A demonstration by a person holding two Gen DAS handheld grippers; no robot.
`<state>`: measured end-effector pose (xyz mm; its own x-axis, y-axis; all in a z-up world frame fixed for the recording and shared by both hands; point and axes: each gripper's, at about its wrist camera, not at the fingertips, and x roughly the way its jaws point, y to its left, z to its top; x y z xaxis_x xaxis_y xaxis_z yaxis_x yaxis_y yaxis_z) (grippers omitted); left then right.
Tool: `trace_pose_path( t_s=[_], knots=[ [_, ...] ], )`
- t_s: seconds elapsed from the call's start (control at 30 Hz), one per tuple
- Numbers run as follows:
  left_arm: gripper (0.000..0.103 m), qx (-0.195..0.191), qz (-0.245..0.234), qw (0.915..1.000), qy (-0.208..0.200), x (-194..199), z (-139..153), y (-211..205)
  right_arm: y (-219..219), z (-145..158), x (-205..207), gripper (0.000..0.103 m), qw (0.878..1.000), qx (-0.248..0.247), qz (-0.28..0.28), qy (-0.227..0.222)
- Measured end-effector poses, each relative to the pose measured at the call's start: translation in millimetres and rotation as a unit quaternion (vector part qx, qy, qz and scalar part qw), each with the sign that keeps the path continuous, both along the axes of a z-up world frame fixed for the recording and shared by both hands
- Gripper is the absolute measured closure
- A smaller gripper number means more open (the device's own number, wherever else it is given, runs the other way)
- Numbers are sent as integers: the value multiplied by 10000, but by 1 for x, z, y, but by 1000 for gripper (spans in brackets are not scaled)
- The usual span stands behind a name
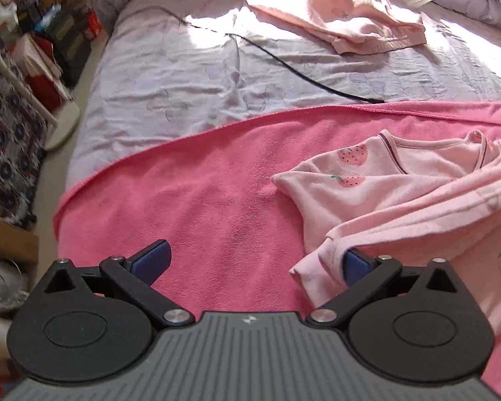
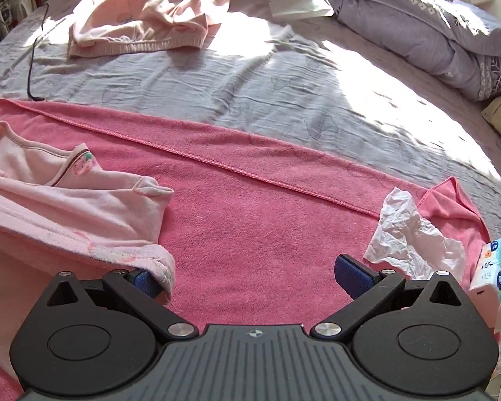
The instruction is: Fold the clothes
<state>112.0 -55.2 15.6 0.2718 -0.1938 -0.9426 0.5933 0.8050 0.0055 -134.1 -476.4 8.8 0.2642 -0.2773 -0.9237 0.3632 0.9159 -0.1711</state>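
Observation:
A pale pink strawberry-print top (image 1: 400, 197) lies partly folded on a bright pink towel (image 1: 200, 207); the right wrist view shows it at the left (image 2: 66, 207). My left gripper (image 1: 254, 264) stands open over the towel, its right pad (image 1: 355, 265) touching a folded sleeve cuff. My right gripper (image 2: 247, 277) is open too, its left pad (image 2: 147, 282) half covered by the top's hem, with bare towel (image 2: 250, 227) between the fingers. A second pale pink garment (image 1: 337, 13) lies crumpled farther back on the bed (image 2: 143, 16).
The grey-lilac bedsheet (image 1: 183, 77) carries a black cable (image 1: 284, 63). A crumpled white tissue (image 2: 407, 234) and a tissue pack (image 2: 494, 274) sit at the towel's right end. A bunched duvet (image 2: 434, 30) and white paper (image 2: 297, 3) lie behind. Clutter stands beside the bed on the left (image 1: 26, 67).

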Motion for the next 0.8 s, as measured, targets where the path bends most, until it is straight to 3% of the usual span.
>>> trace_pose_path(
  t_s=[0.2, 0.33, 0.43, 0.53, 0.6, 0.67, 0.7, 0.73, 0.77, 0.8],
  knots=[
    [0, -244, 616, 9947, 780, 21, -36, 10, 10, -44, 35, 0, 9967, 94, 513, 619],
    [0, -724, 1255, 9780, 1497, 41, -42, 26, 6, -38, 42, 0, 9967, 173, 566, 561],
    [0, -1165, 1696, 9539, 2186, 55, -44, 33, -10, -20, 44, 0, 9977, 632, 195, 139],
    [0, -1782, 2307, 9162, 2750, 65, -50, 45, -26, -4, 47, 0, 9905, 1301, -198, -399],
    [0, -2178, 2762, 8850, 3051, 70, -56, 54, -35, -1, 48, 0, 9848, 1541, -581, -546],
    [0, -2328, 3009, 8671, 3216, 72, -60, 59, -44, -2, 49, 0, 9773, 1747, -1010, -641],
    [0, -2175, 2899, 8811, 3039, 72, -56, 57, -47, -1, 48, 0, 9748, 1769, -1135, -748],
    [1, -1898, 2669, 9075, 2630, 69, -45, 51, -45, 4, 44, 0, 9756, 1631, -1156, -907],
    [1, -1554, 2199, 9448, 1867, 59, -28, 41, -40, 10, 40, 0, 9795, 1372, -1048, -1033],
    [1, -1187, 1677, 9731, 1041, 48, -11, 31, -32, 15, 37, 1, 9840, 1125, -867, -1077]
  ],
)
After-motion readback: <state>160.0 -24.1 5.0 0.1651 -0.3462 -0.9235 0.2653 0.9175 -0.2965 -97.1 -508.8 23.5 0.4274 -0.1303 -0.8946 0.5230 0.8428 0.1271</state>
